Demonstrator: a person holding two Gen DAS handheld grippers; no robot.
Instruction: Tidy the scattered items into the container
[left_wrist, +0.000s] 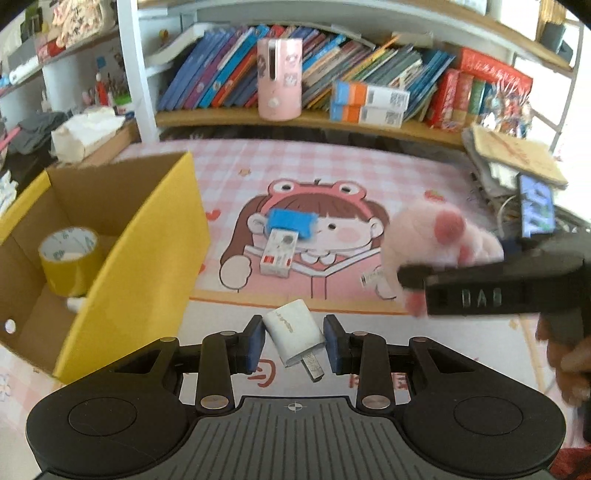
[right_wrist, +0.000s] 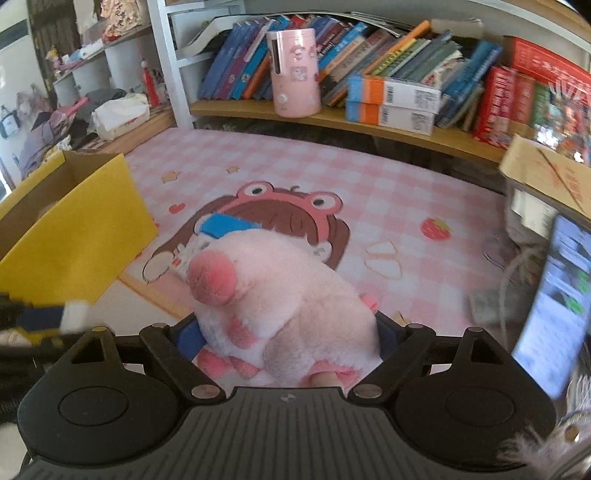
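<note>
The left tongs (left_wrist: 294, 345) are clamped on a white USB charger plug (left_wrist: 295, 334), held clear of the tabletop (left_wrist: 369, 173). The right tongs (right_wrist: 288, 341), spread wide, grip a pink plush pig (right_wrist: 284, 306). Both loads look mid-carry; next each must cross over the yellow cardboard box (left_wrist: 155, 236), left of both, and be released beside the tape roll (left_wrist: 68, 254) inside.

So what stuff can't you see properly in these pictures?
- Yellow box: left wrist view, its floor is partly hidden by its near wall; right wrist view, the edge cuts it off.
- Small white box: print too small; the plush pig mostly hides it in the right wrist view.
- Phone: screen blurred.
</note>
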